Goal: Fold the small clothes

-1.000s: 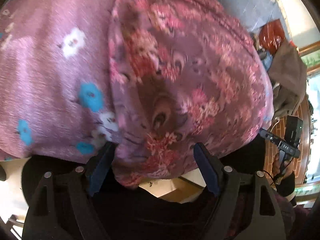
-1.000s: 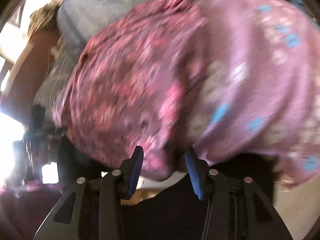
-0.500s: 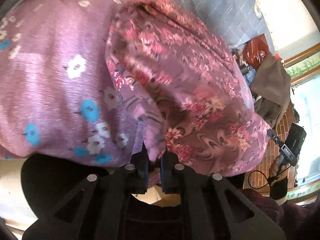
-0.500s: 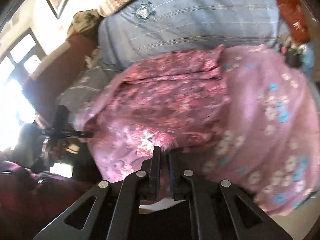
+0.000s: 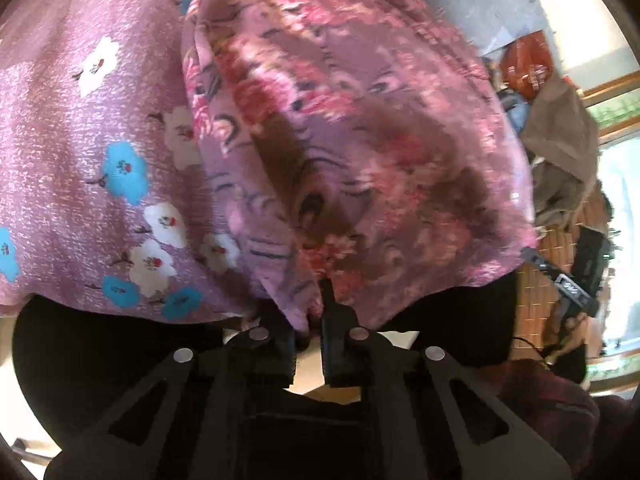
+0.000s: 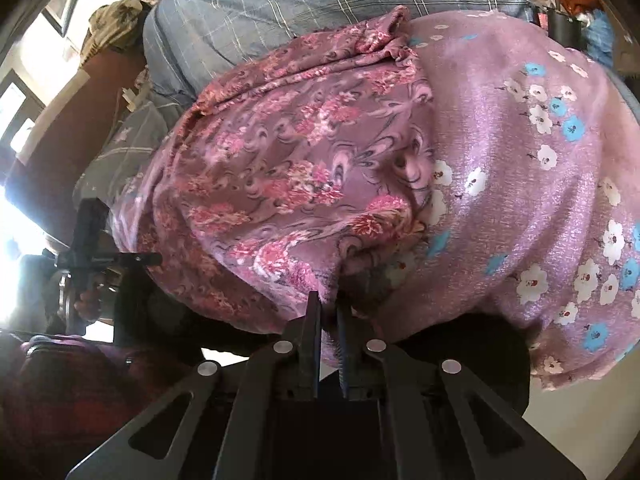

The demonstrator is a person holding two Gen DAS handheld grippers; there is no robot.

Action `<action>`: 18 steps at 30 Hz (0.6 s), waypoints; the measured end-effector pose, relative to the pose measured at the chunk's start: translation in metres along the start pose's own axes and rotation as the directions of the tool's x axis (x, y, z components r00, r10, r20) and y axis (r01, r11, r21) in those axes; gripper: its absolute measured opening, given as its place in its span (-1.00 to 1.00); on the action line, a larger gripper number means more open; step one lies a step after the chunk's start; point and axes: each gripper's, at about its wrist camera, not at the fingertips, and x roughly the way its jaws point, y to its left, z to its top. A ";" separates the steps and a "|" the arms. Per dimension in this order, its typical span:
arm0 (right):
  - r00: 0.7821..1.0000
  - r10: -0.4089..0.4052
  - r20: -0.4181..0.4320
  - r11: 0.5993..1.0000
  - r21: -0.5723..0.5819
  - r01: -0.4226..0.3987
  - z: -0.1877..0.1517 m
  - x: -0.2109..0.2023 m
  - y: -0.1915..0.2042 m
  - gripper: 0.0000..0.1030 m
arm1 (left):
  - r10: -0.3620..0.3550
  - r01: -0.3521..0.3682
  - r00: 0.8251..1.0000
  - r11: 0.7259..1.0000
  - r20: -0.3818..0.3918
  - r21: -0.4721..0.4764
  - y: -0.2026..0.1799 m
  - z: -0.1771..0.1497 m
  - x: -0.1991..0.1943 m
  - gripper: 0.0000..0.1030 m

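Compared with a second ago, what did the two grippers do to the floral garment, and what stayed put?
Both took hold: the left gripper and the right gripper had open jaws around the near edge of the dark floral garment; both are now shut on it. The right has lifted its edge slightly. The lilac flowered cloth underneath and the blue checked sheet stayed as they were.

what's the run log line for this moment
left gripper: shut on garment hem | right gripper: shut on garment hem | fold: not done
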 end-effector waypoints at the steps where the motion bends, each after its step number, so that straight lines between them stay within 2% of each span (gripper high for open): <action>1: 1.000 0.021 0.008 1.000 0.004 -0.021 0.000 0.000 0.002 -0.88 | -0.053 0.053 0.999 0.999 0.014 0.000 -0.003 0.001 -0.008 -0.87; 4: 0.992 0.100 0.076 0.994 0.030 -0.103 0.010 -0.012 0.007 -0.89 | -0.168 0.166 0.983 0.986 0.068 0.029 -0.011 0.010 -0.034 -0.87; 6: 0.977 0.157 0.145 0.985 0.050 -0.166 0.026 -0.022 0.006 -0.89 | -0.209 0.204 0.972 0.978 0.112 0.048 -0.018 0.021 -0.048 -0.87; 11: 0.921 0.249 0.298 0.953 0.092 -0.288 0.082 -0.027 -0.007 -0.89 | -0.325 0.333 0.919 0.943 0.222 0.000 -0.016 0.077 -0.070 -0.87; 13: 0.906 0.251 0.342 0.946 0.111 -0.304 0.109 -0.020 -0.017 -0.89 | -0.342 0.368 0.899 0.929 0.274 -0.049 -0.007 0.113 -0.072 -0.87; 18: 0.896 0.195 0.398 0.931 0.213 -0.297 0.185 0.017 -0.054 -0.90 | -0.294 0.376 0.876 0.912 0.381 -0.162 0.017 0.198 -0.068 -0.87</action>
